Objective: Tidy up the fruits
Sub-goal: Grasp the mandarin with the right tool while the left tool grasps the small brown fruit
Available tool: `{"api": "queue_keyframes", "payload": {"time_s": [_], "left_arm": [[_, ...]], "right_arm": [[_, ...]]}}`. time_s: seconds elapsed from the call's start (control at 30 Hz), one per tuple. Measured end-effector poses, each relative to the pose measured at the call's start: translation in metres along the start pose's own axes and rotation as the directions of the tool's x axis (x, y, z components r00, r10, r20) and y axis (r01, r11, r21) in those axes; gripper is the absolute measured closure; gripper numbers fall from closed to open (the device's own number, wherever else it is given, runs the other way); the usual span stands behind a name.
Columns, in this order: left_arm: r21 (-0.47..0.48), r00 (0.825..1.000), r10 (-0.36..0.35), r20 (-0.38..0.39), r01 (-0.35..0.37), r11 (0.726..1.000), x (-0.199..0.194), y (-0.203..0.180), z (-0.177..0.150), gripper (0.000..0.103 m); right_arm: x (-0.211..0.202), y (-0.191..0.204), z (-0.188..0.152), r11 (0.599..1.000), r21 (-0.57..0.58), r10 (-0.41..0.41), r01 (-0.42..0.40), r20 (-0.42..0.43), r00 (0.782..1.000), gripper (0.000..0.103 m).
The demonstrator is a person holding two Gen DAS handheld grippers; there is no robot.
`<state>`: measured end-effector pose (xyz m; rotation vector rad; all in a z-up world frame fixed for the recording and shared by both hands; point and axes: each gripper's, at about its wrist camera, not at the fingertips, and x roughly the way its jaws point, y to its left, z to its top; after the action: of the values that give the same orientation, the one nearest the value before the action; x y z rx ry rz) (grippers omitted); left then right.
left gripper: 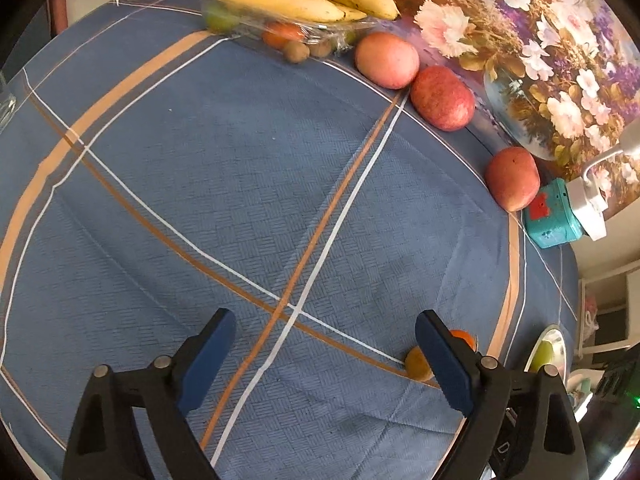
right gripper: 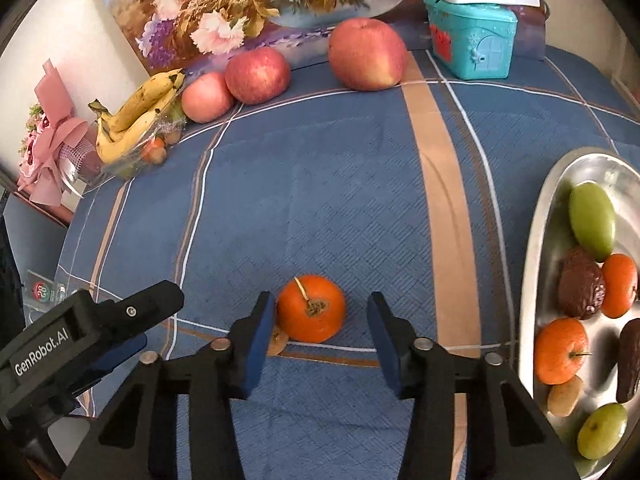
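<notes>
Closing on the orange (right gripper: 311,309) is the step in hand, as I judge it: the right gripper (right gripper: 321,334) has its jaws on both sides of this fruit, but the pads do not press it; the left pad is almost at the skin and the right pad stands apart. Nothing is grasped. The orange lies on the cloth (right gripper: 320,184), with a small brown fruit (right gripper: 278,342) touching it, half hidden behind the left pad. To do it well, I would center the jaws so that both pads meet the orange at its widest part, keep the stem up, and leave the brown fruit outside. The grip should be gentle. The tray (right gripper: 538,240) with other fruits waits to the right. The left gripper (left gripper: 326,354) is released, wide over bare cloth.
</notes>
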<state>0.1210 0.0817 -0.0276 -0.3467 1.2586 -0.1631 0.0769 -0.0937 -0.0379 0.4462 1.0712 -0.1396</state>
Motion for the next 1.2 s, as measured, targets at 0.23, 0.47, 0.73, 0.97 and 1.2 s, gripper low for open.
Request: {"api": "queue_keyframes", "payload": {"time_s": [0.23, 0.47, 0.73, 0.97, 1.2], "left_arm": [[0.015, 1.0, -0.005, 0.001, 0.005, 1.0, -0.001, -0.004, 0.0, 0.011], [0.024, 1.0, -0.015, 0.0, 0.015, 1.0, 0.0, -0.008, 0.0, 0.011], [0.05, 1.0, -0.019, -0.005, 0.02, 0.999, -0.001, -0.017, -0.002, 0.011], [0.091, 0.999, -0.033, -0.034, 0.036, 0.995, 0.008, -0.03, -0.006, 0.011], [0.153, 0.997, -0.046, -0.064, 0.055, 0.987, 0.016, -0.049, -0.015, 0.016]], "right_arm": [[-0.001, 0.002, 0.0, 1.0, -0.001, 0.021, -0.021, -0.001, 1.0, 0.066], [-0.002, 0.002, 0.0, 1.0, 0.002, 0.024, -0.024, -0.004, 1.0, 0.066], [-0.008, -0.003, -0.001, 1.0, 0.014, 0.001, -0.001, -0.008, 1.0, 0.066], [-0.02, -0.018, 0.002, 0.998, 0.035, -0.055, 0.055, -0.007, 0.998, 0.066], [-0.035, -0.034, 0.004, 0.992, 0.057, -0.11, 0.111, -0.019, 0.994, 0.066]]}}
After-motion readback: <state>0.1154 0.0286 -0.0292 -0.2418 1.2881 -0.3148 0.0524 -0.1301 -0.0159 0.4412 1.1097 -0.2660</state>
